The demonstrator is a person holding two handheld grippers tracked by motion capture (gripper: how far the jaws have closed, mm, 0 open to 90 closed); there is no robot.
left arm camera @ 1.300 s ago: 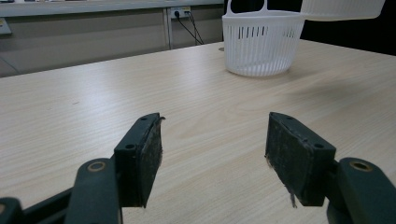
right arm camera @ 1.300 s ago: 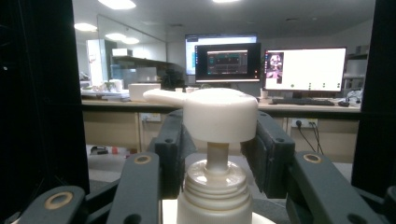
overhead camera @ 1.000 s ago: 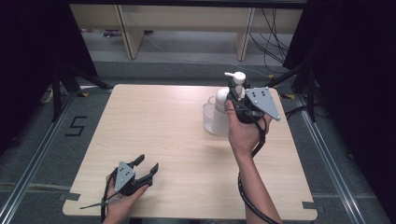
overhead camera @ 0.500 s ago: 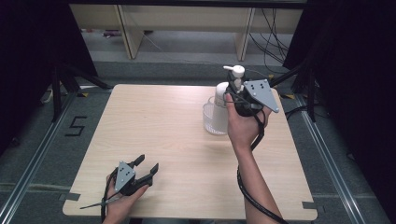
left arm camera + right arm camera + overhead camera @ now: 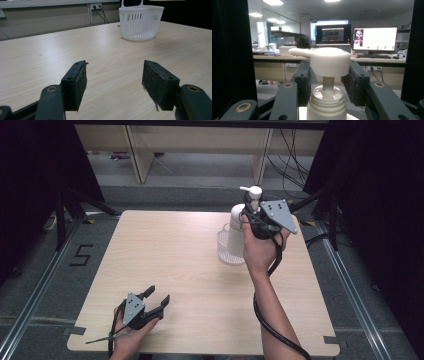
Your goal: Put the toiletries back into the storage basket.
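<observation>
A white pump bottle [image 5: 236, 231] hangs upright over a white slotted basket [image 5: 226, 254] at the table's back right. My right gripper [image 5: 250, 204] is shut on its top, with the jaws on either side of the pump head [image 5: 329, 61]. In the right gripper view, my right gripper [image 5: 327, 75] has the bottle's collar just below its pads. I cannot tell whether the bottle's base touches the basket. My left gripper [image 5: 157, 296] rests near the table's front left edge. It stands open with nothing between its pads [image 5: 80, 83].
The light wooden table [image 5: 170, 255] is bare between the two grippers. In the left gripper view the basket [image 5: 141, 23] stands far ahead and to the right. Shelving and cables lie beyond the table's far edge, and dark curtains hang on both sides.
My right gripper has lifted the pump bottle slightly higher over the basket. The left gripper has not moved.
</observation>
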